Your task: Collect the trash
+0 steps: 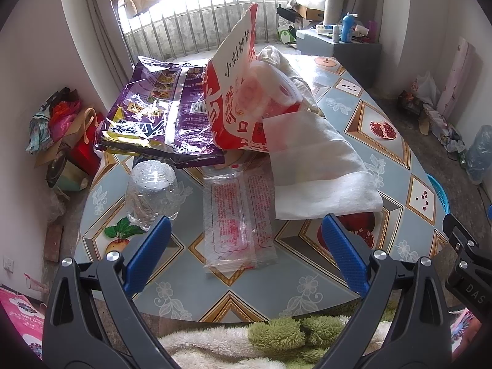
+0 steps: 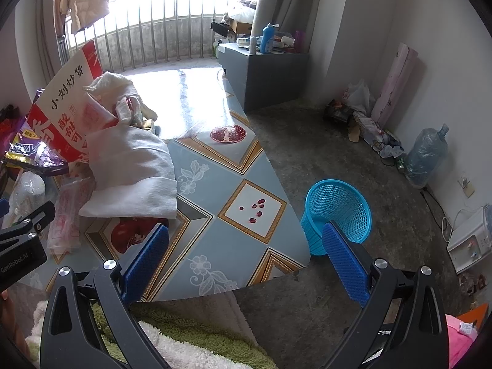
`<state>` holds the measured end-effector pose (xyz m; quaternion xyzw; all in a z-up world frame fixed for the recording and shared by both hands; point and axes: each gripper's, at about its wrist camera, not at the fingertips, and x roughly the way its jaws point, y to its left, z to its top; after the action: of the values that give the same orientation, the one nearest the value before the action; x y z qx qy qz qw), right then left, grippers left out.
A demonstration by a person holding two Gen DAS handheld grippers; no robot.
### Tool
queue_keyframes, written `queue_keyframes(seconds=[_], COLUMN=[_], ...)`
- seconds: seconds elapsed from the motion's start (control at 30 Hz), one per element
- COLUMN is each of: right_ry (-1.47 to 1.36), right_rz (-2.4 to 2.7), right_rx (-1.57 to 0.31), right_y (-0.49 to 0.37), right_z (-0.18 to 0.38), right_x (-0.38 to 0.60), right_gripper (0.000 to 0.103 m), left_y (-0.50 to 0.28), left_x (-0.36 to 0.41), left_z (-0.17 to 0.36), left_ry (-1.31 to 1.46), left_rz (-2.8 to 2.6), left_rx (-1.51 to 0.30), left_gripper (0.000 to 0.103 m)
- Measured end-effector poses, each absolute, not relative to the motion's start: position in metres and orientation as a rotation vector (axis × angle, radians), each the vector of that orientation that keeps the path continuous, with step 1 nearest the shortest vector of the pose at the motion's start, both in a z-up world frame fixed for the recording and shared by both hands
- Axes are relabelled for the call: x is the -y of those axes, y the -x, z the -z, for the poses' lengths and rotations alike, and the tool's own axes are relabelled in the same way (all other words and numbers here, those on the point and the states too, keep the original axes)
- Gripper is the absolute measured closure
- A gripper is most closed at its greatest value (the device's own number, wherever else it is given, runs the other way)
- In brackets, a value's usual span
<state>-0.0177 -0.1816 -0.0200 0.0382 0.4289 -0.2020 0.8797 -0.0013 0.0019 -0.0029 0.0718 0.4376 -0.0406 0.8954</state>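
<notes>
Trash lies heaped on the round table [image 1: 307, 279], whose cover carries a blue diamond pattern with fruit pictures. Left gripper [image 1: 246, 227]: jaws spread wide, nothing between them, positioned above the near edge of the table. A clear wrapper with red print [image 1: 238, 218] lies flat on the table directly ahead, between the two blue pads [image 1: 147, 252]. A crushed clear plastic bottle [image 1: 152, 192] sits just beside the left pad. A white paper towel [image 1: 316, 169] lies to the right of the wrapper and overlaps its far corner. A purple snack bag [image 1: 160, 113] rests at the far left, its near edge over the bottle's far end. A red and white bag [image 1: 230, 89] stands tilted at the centre, with crumpled white material against its right side.

Right gripper [image 2: 246, 236]: jaws spread wide, nothing held, positioned over the right edge of the table. A blue mesh basket [image 2: 336, 212] stands on the concrete floor just beside the table edge; the right pad of this gripper covers part of its wall in the right wrist view. The basket interior visible in that view holds nothing. The paper towel, red and white bag and wrapper appear at left in the same view, well apart from the basket.
</notes>
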Motion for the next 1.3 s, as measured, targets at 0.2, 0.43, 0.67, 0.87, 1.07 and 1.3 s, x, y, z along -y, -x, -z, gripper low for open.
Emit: queue_keyframes(seconds=[0.2, 0.43, 0.67, 0.87, 1.07, 1.3], right_ry=[-0.08, -0.081, -0.08, -0.081, -0.082, -0.083], right_rz=[0.417, 0.415, 0.415, 0.414, 0.413, 0.408], right_rx=[-0.892, -0.891, -0.89, -0.891, -0.891, -0.894], right_y=[0.015, 0.014, 0.014, 0.015, 0.015, 0.014], right_z=[0.02, 0.02, 0.02, 0.02, 0.019, 0.022], right_x=[0.18, 0.18, 0.18, 0.18, 0.18, 0.179], right_gripper=[0.006, 0.006, 0.006, 0.006, 0.006, 0.006], left_y=[0.002, 0.002, 0.002, 0.002, 0.002, 0.003], left_x=[-0.002, -0.002, -0.003, -0.003, -0.003, -0.011], left_z=[0.003, 0.003, 0.003, 0.003, 0.003, 0.005], left_ry=[-0.149, -0.15, -0.151, -0.152, -0.152, -0.15], left_rz=[0.084, 0.085, 0.085, 0.085, 0.085, 0.083], left_rx=[-0.906, -0.907, -0.907, -0.907, -0.907, -0.912], left_gripper=[0.009, 0.009, 0.009, 0.009, 0.009, 0.009])
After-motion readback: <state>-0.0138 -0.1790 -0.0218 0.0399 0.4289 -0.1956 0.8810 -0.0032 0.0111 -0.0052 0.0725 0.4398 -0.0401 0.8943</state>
